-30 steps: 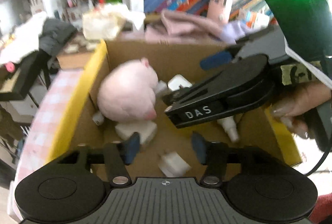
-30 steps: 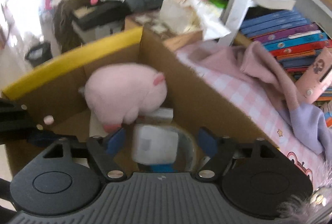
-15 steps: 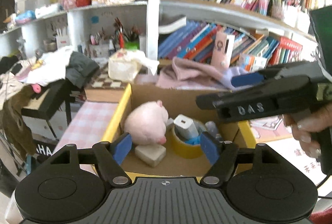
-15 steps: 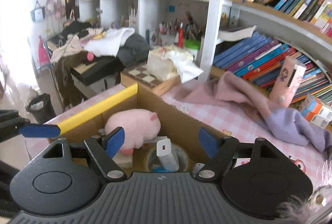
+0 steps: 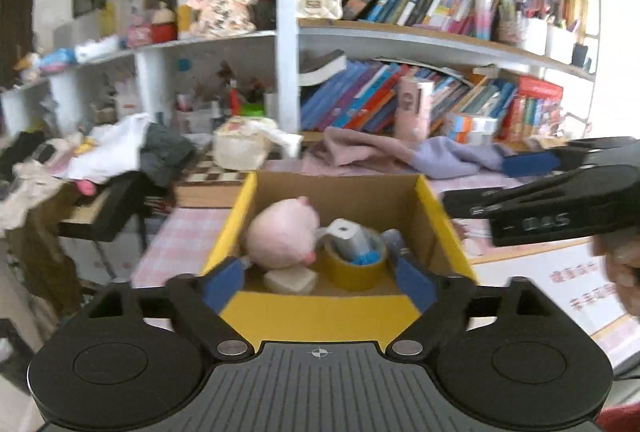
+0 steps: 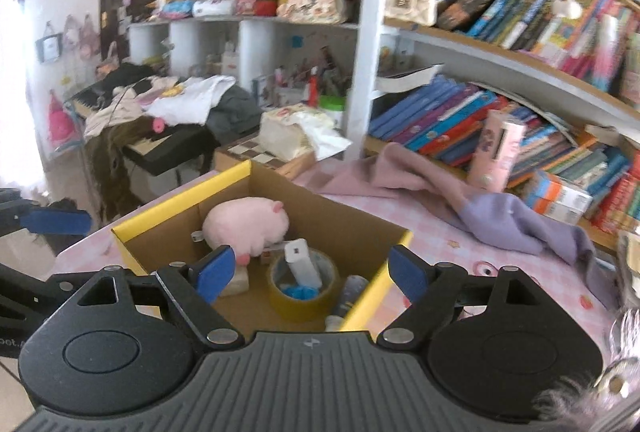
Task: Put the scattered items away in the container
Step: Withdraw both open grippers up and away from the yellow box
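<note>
A cardboard box with yellow flaps [image 5: 436, 216] [image 6: 180, 208] stands on the pink checked table. In it lie a pink plush pig [image 5: 280, 240] [image 6: 244, 226], a yellow tape roll [image 5: 354, 274] [image 6: 304, 298] with a white charger [image 5: 346, 238] [image 6: 302, 264] standing in it, a pale sponge block [image 5: 290, 280] and a small bottle [image 6: 350, 292]. My left gripper [image 5: 318, 282] is open and empty, held back above the box's near flap. My right gripper [image 6: 308, 274] is open and empty, above the box's right corner; it also shows at the right in the left wrist view [image 5: 560, 208].
A pink and lilac cloth [image 5: 400, 152] [image 6: 460, 200] lies behind the box. Bookshelves [image 6: 500, 80] stand behind the table. A chessboard with a white bundle [image 5: 240, 152] sits at the back left, and a cluttered keyboard stand [image 6: 160, 120] stands left of the table.
Both grippers have pulled up and back out of the box, and both stay open. The white charger that was between my right fingers now stands in the tape roll.
</note>
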Demonstrator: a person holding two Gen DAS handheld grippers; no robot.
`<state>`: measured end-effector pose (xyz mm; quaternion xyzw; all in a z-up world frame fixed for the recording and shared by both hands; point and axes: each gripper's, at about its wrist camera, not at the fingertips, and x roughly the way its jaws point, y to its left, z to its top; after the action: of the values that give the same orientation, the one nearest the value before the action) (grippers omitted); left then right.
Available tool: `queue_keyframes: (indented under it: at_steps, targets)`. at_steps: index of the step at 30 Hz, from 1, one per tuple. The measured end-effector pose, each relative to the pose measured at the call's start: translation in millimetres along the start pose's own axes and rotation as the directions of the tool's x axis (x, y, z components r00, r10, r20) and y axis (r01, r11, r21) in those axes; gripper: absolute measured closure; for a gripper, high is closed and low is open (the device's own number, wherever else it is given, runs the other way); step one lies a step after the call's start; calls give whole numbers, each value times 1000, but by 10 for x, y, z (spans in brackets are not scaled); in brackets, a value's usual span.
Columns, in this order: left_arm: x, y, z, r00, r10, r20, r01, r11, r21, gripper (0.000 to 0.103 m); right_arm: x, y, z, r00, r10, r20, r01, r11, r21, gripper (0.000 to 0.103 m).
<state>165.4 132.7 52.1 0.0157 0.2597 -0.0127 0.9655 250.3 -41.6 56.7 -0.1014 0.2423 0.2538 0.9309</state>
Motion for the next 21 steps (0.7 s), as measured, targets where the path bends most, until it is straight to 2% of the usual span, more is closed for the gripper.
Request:
queue_keyframes:
  at_steps: [2, 5, 11, 21]
  targets:
    - [-94, -19, -63, 999, 40, 33, -41, 999, 20, 10, -107, -4, -73, 1000, -28, 10, 28, 999, 32, 20]
    - [-221, -36, -146, 997, 65, 40, -67, 997, 42, 8, -266, 14, -191, 997, -76, 32, 73, 995, 70, 19]
    - [-490, -32, -326, 997, 70, 37, -71, 997, 29, 5, -518, 140, -456, 990, -140, 21, 138, 987, 83, 19]
    - [-719, -105, -678, 997, 76, -10, -76, 997, 7, 4, -865, 437, -879, 986, -166, -16, 167, 985, 49, 18]
